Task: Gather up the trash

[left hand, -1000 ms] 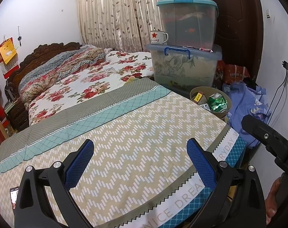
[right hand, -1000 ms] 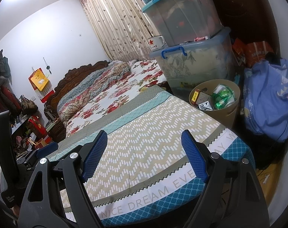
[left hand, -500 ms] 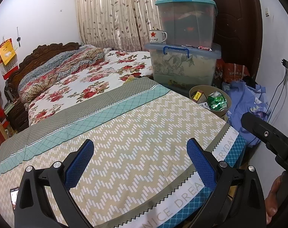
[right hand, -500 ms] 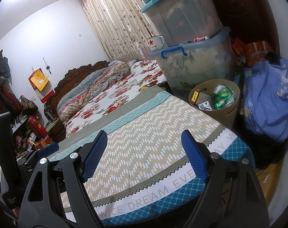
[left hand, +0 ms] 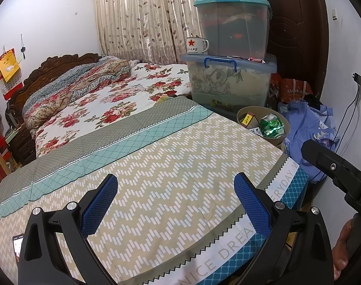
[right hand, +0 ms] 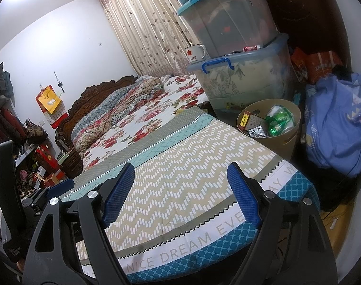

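Several pieces of trash (right hand: 279,121) already lie in the tan bin (right hand: 291,140) beside the bed (left hand: 180,166), whose cover shows nothing left to gather, while the left gripper (left hand: 175,204) and right gripper (right hand: 180,190) both hang spread wide and empty, so the task looks nearly finished

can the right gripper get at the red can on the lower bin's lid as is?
Probably yes. The right gripper is open and empty, and nothing blocks the way to the red can. But the can sits tight against the upper bin, leaving little finger room behind.
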A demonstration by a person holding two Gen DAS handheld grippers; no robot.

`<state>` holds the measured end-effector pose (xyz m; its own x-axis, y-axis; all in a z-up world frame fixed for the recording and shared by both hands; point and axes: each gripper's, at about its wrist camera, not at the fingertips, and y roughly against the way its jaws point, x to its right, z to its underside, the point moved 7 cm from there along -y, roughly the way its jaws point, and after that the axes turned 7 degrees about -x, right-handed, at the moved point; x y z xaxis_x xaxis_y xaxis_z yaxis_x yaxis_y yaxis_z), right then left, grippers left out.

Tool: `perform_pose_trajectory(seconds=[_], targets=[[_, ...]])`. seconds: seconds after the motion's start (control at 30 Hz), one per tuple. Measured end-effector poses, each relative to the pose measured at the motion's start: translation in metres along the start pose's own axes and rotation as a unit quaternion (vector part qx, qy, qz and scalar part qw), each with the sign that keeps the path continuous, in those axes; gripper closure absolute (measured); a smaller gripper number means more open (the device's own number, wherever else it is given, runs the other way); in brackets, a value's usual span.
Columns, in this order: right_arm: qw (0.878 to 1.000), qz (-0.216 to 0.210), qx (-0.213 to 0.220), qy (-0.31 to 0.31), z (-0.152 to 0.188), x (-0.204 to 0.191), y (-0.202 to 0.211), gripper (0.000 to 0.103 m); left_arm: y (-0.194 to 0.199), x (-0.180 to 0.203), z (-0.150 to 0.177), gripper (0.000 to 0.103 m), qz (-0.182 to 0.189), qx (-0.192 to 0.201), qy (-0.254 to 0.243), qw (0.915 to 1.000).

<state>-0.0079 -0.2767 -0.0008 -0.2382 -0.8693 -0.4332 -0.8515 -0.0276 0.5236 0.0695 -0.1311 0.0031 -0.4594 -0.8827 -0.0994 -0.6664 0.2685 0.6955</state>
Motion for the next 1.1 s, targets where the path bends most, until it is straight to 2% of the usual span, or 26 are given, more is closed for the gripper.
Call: perform_pose_trajectory(seconds=[1.1], targets=[[1.000,0.000,-0.001,-0.001,-0.0009,-0.0005,0.0000,0.023,-0.0010,0.0005,0.0005,0.009,0.005,-0.006,-0.005,1.0000]])
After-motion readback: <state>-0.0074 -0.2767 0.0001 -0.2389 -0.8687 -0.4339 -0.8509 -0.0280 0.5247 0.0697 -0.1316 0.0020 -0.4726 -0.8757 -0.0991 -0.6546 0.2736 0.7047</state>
